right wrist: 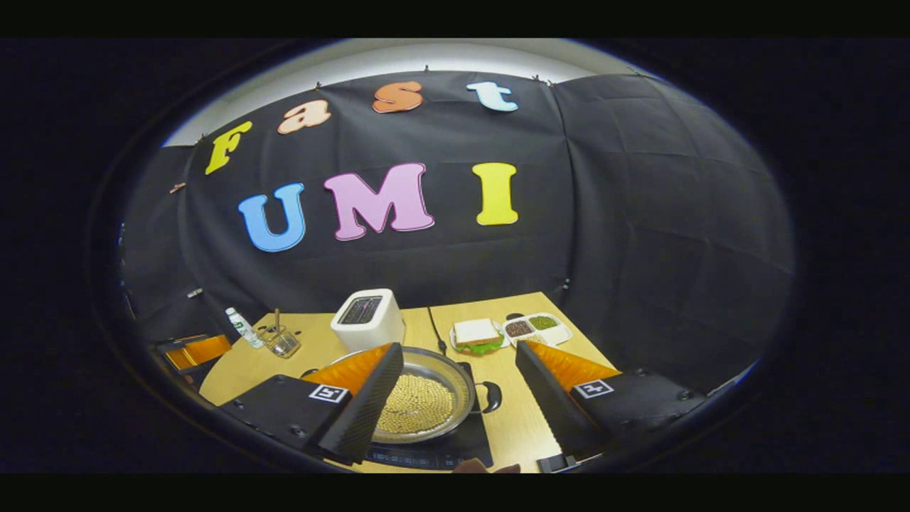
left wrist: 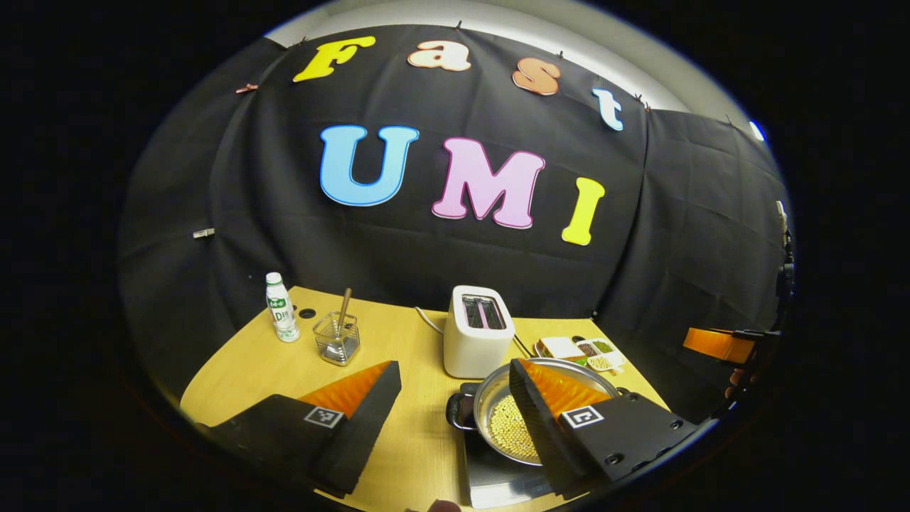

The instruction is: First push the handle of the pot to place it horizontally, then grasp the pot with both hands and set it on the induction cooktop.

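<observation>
The pot [right wrist: 419, 402], a shallow round pan of shiny metal, sits on the flat dark induction cooktop [right wrist: 455, 444] near the front edge of the wooden table [right wrist: 512, 419]. One layer of small pale yellow beads covers its bottom. It has two dark loop handles, one on each side; in the right gripper view one of them [right wrist: 490, 397] lies over the cooktop's right edge.

The left gripper [left wrist: 455, 398] is spread wide, holding nothing; in the left gripper view its right finger crosses in front of the pot's rim. The right gripper [right wrist: 458, 387] is also spread apart and empty, its left finger overlapping the pot's near-left side; whether either finger touches the metal cannot be told.

Behind the pot stands one white box-shaped toaster [left wrist: 478, 331] with rounded corners and two top slots. Toward the table's back left corner stand one white plastic bottle [left wrist: 281, 307] with a green label and one clear square container [left wrist: 337, 339] holding a single brown stick. Toward the back right edge lie one sandwich [right wrist: 476, 333] of white bread with green leaves and one white divided tray [right wrist: 538, 328] with brown, green and pale grains in separate sections.
</observation>
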Motion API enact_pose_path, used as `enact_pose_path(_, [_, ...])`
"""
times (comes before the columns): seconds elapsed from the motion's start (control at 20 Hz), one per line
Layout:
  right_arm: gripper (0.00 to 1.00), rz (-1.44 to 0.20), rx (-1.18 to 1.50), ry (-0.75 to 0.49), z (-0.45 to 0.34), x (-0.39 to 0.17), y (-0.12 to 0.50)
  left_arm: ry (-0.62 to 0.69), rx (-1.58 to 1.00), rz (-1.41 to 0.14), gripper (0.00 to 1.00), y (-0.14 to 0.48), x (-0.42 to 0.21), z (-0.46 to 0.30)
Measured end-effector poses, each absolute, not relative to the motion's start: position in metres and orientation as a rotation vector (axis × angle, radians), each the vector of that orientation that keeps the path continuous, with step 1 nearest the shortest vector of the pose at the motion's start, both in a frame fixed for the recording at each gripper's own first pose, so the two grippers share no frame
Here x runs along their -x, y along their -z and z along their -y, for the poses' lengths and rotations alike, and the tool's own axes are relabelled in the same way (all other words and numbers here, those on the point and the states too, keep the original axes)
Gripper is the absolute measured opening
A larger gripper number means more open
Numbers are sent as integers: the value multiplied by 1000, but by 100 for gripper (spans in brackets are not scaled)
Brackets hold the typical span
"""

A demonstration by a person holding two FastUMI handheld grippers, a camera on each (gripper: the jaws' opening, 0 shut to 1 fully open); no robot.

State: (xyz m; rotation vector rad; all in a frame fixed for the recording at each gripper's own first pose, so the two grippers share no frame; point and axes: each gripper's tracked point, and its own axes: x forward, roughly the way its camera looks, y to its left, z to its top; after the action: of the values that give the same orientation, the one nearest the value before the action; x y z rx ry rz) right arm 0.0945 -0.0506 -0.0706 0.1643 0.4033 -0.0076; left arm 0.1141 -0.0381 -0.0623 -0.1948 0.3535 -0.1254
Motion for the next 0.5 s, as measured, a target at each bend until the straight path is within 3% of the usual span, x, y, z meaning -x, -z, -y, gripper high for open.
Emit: enact_pose_path(0.5, [98,-200,-140,-6,24,-71,5,155,122,-181,95,3,-81,25])
